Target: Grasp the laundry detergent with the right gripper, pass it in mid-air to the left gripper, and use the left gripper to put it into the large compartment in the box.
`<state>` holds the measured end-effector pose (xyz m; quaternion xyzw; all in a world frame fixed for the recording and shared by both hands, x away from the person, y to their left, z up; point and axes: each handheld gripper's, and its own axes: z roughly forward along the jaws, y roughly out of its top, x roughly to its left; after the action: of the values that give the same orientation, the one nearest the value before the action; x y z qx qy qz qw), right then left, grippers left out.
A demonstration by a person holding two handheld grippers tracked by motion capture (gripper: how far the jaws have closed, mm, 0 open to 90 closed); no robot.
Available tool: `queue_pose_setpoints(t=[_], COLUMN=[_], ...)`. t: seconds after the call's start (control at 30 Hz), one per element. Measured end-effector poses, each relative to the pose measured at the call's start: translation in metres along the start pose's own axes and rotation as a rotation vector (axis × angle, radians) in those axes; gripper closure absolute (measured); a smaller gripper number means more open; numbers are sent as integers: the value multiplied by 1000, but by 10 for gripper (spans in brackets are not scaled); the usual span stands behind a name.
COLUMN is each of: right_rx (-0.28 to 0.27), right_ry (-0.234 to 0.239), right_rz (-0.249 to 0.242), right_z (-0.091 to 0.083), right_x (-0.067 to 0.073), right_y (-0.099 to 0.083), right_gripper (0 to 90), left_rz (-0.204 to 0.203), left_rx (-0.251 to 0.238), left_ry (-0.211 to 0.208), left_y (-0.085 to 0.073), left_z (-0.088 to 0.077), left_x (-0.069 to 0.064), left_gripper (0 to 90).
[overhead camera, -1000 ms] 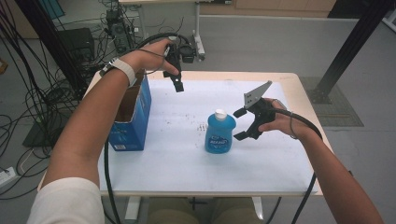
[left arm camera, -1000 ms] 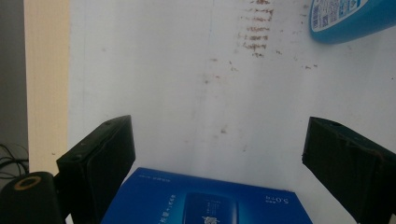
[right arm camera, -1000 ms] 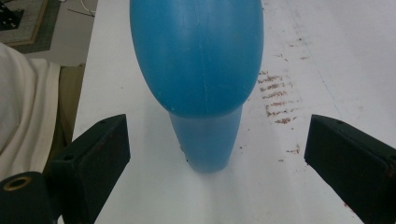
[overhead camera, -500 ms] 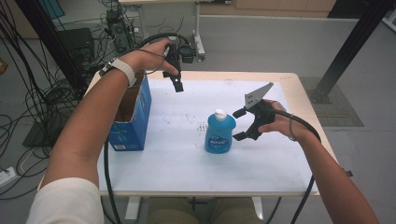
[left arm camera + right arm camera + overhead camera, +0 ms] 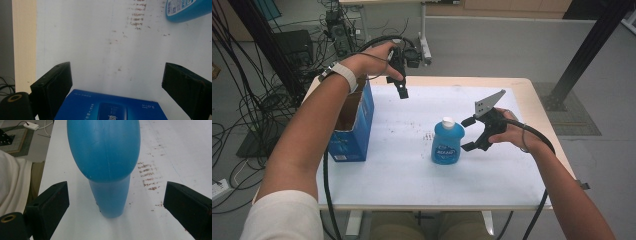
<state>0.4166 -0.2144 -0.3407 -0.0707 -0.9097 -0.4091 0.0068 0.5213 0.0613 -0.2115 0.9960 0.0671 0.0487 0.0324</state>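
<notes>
A blue bottle (image 5: pixel 446 144) with a white cap stands upright in the middle of the white table (image 5: pixel 412 170). My right gripper (image 5: pixel 468 134) is just to its right, level with it, open, its jaws clear of the bottle. In the right gripper view the bottle (image 5: pixel 105 152) rises close ahead of the gripper (image 5: pixel 116 192), whose jaws are spread wide. An open blue cardboard box (image 5: pixel 354 125) stands at the table's left edge. My left gripper (image 5: pixel 401 89) hangs in the air above the far left of the table and points down. It (image 5: pixel 116 75) is open and holds nothing, with the box (image 5: pixel 107 107) below it.
Brown smudges (image 5: pixel 428 135) mark the tabletop left of the bottle. Cables and equipment (image 5: pixel 337 25) crowd the floor beyond the table's far left. A black post (image 5: pixel 582 55) stands at the far right. The bottle's base (image 5: pixel 185 8) lies at the top right of the left gripper view.
</notes>
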Motion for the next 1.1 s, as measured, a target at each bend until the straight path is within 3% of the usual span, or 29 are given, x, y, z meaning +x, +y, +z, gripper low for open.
queue_pose_setpoints(t=[1.1], right_rx=[-48], right_ry=[-4], right_rz=[-3], right_z=[3], right_x=[2], right_y=[-5], right_gripper=[61], left_rz=[-3], left_rx=[8], left_ry=[2], left_y=[-1], left_z=[1], left_x=[0], left_gripper=[99])
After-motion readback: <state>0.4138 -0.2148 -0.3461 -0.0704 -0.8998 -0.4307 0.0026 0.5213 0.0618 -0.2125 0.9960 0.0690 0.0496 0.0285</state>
